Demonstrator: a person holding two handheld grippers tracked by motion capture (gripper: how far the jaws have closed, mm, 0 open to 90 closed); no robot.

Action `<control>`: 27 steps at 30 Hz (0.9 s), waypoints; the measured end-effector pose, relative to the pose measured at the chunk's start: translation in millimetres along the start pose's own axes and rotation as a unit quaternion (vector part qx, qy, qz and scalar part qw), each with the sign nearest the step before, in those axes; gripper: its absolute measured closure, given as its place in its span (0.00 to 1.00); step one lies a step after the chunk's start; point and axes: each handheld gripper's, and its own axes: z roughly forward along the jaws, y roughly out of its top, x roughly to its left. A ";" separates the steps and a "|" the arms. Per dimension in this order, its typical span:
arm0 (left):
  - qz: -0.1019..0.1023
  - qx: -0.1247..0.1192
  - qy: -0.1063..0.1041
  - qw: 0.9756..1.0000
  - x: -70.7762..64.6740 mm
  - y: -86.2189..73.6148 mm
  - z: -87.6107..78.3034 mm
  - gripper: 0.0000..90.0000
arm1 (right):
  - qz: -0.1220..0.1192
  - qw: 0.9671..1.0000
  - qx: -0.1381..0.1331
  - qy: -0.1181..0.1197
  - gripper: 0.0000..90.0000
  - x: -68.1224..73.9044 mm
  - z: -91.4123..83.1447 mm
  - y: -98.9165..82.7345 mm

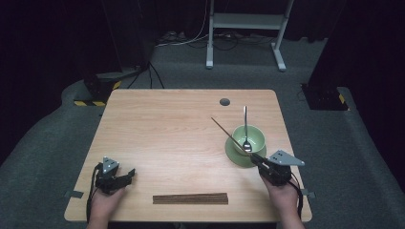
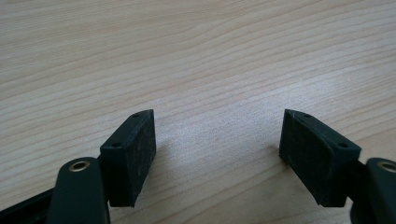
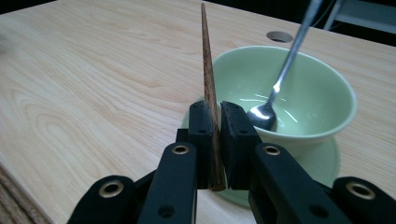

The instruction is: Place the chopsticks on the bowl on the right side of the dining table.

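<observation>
My right gripper (image 1: 256, 159) (image 3: 215, 121) is shut on the thick end of a brown wooden chopstick (image 1: 228, 134) (image 3: 208, 79), which points up and away to the far left over the table. Just beyond it stands a pale green bowl (image 1: 255, 135) (image 3: 322, 93) on a green saucer (image 1: 235, 154) (image 3: 322, 163), with a metal spoon (image 1: 246, 125) (image 3: 285, 77) leaning in it. My left gripper (image 1: 129, 174) (image 2: 217, 149) rests low over bare wood at the near left, its jaws open and nothing between them.
A bundle of brown chopsticks (image 1: 190, 198) lies flat along the near edge of the wooden table (image 1: 167, 129). A round grey cable hole (image 1: 224, 101) sits near the far edge. Beyond the table are a white frame's legs (image 1: 209, 38) and cables on grey carpet.
</observation>
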 end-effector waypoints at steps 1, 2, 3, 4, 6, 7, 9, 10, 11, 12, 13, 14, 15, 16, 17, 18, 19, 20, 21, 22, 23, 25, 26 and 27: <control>-0.002 0.001 -0.002 1.000 0.5 0.1 0.1 0.30 | 0.000 1.000 0.000 -0.003 0.93 -1.4 -0.5 -0.4; -0.003 0.001 -0.003 1.000 0.5 0.0 0.1 0.30 | 0.001 1.000 0.000 -0.009 0.93 -3.8 -1.7 -1.0; -0.003 0.001 -0.003 1.000 0.5 0.0 0.1 0.30 | 0.001 1.000 0.000 -0.009 0.93 -3.8 -1.7 -1.0; -0.001 0.001 -0.001 1.000 0.1 0.0 0.0 0.30 | 0.007 1.000 0.000 -0.021 0.93 -9.9 -4.2 -2.7; -0.001 0.001 -0.002 1.000 0.4 0.1 0.0 0.31 | 0.018 1.000 -0.001 -0.024 0.93 -14.7 -6.0 -4.6; -0.003 0.001 -0.003 1.000 0.8 0.1 0.2 0.31 | 0.019 0.999 0.000 -0.027 0.93 -16.1 -6.6 -5.2; -0.003 0.001 -0.004 1.000 0.9 0.1 0.2 0.30 | 0.023 0.999 0.001 -0.030 0.93 -19.6 -7.4 -6.9; -0.001 0.001 -0.002 1.000 0.2 0.0 0.0 0.30 | 0.025 0.999 0.001 -0.033 0.93 -21.6 -8.1 -7.7; 0.000 0.000 -0.001 1.000 0.0 0.0 -0.1 0.31 | 0.027 0.999 0.002 -0.034 0.93 -22.5 -8.4 -8.0; 0.000 0.000 -0.001 1.000 0.0 0.0 -0.1 0.31 | 0.028 0.999 0.001 -0.034 0.93 -23.5 -8.6 -8.4; 0.000 0.000 -0.001 1.000 0.0 0.0 -0.1 0.31 | 0.028 0.999 0.001 -0.035 0.93 -24.1 -8.8 -8.7; -0.003 0.001 -0.004 1.000 0.8 0.1 0.1 0.31 | 0.029 0.999 0.003 -0.036 0.93 -24.8 -8.7 -9.0; -0.003 0.001 -0.003 1.000 0.4 0.0 0.1 0.31 | 0.029 0.999 0.004 -0.035 0.93 -25.2 -8.4 -9.3; -0.001 0.000 -0.001 1.000 0.0 0.0 -0.1 0.31 | 0.029 0.999 0.006 -0.036 0.93 -25.5 -8.1 -9.5; 0.000 -0.001 0.000 1.000 -0.6 -0.1 0.0 0.31 | 0.028 0.999 0.007 -0.036 0.93 -25.7 -7.6 -9.7; 0.000 -0.001 0.000 1.000 -0.6 -0.2 0.0 0.31 | 0.029 0.999 0.008 -0.037 0.93 -25.8 -7.3 -9.9; 0.000 0.000 -0.001 1.000 0.0 0.0 -0.1 0.31 | 0.028 0.999 0.008 -0.037 0.93 -25.8 -6.9 -10.0; -0.001 0.001 -0.003 1.000 0.5 0.1 0.0 0.31 | 0.026 0.999 0.010 -0.038 0.93 -25.6 -6.4 -10.1; -0.001 0.001 -0.003 1.000 0.5 0.1 0.0 0.31 | 0.026 0.999 0.010 -0.038 0.93 -25.6 -6.4 -10.1; -0.003 0.001 -0.004 1.000 0.6 0.0 0.1 0.31 | 0.026 0.999 0.010 -0.038 0.93 -25.6 -5.1 -10.2; -0.003 0.001 -0.004 1.000 0.6 0.0 0.1 0.31 | 0.026 0.999 0.010 -0.038 0.93 -25.6 -5.1 -10.2; 0.000 0.000 -0.001 1.000 0.1 0.0 -0.1 0.31 | 0.027 0.999 0.012 -0.037 0.92 -25.6 -4.2 -10.3; -0.001 0.000 -0.002 1.000 0.2 0.0 0.0 0.31 | 0.026 0.999 0.012 -0.037 0.92 -25.5 -4.2 -10.3; -0.001 0.001 -0.003 1.000 0.5 0.0 0.0 0.31 | 0.025 0.999 0.013 -0.038 0.92 -25.4 -4.1 -10.3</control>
